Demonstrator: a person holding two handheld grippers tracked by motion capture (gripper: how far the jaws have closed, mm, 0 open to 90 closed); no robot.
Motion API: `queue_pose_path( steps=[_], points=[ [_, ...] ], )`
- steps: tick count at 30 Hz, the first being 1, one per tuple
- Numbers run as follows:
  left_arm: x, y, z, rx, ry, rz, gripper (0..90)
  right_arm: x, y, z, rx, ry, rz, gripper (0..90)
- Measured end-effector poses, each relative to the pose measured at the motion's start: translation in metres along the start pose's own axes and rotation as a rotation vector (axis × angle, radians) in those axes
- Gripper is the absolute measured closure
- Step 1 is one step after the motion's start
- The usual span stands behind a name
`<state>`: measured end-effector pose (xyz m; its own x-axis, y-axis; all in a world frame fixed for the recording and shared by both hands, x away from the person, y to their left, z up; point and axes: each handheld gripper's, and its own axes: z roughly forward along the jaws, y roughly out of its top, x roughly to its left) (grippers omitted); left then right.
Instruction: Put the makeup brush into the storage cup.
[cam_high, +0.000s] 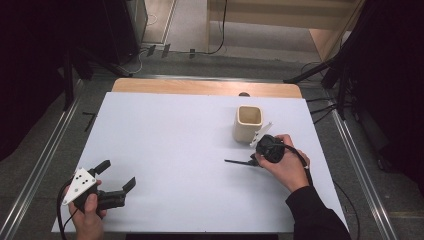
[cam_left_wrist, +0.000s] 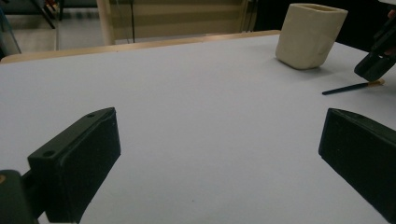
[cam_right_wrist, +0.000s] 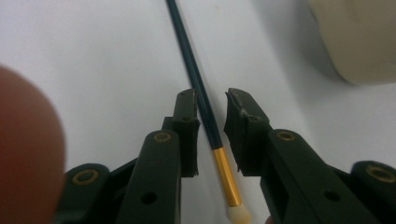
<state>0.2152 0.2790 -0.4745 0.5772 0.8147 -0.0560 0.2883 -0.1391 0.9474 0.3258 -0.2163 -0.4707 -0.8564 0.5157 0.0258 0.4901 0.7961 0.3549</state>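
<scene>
A thin dark-handled paintbrush with a gold ferrule and pale bristles lies flat on the white table, just in front of a cream square cup. My right gripper is down over the brush's bristle end. In the right gripper view the brush runs between the jaws of that gripper, close to the left pad, with a gap still showing at the right pad. My left gripper rests wide open at the near left corner with nothing between its jaws. The left gripper view shows the cup upright.
The table's wooden far edge lies behind the cup. Metal rails run along both sides of the table. A thumb blurs the left of the right gripper view.
</scene>
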Motion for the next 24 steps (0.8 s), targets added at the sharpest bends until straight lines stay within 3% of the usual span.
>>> queue_pose_path(
  steps=[3, 15, 18, 23, 24],
  points=[
    [0.000, 0.000, 0.000, 0.000, 0.002, -0.002, 0.0, 0.001, 0.002, 0.004, 0.029, -0.010, -0.030, 78.0],
    [0.000, 0.000, 0.000, 0.005, 0.001, 0.001, 0.0, 0.004, 0.005, 0.014, 0.119, -0.014, -0.070, 81.4],
    [0.000, 0.000, 0.001, 0.004, 0.000, -0.001, 0.0, 0.006, 0.006, 0.015, 0.127, -0.021, -0.095, 84.6],
    [-0.002, 0.000, 0.003, 0.008, -0.001, -0.007, 0.0, 0.005, 0.005, 0.014, 0.120, -0.012, -0.075, 85.0],
    [-0.007, 0.002, 0.005, 0.009, 0.002, 0.008, 0.0, 0.005, 0.005, 0.014, 0.117, -0.019, -0.077, 85.0]
  ],
)
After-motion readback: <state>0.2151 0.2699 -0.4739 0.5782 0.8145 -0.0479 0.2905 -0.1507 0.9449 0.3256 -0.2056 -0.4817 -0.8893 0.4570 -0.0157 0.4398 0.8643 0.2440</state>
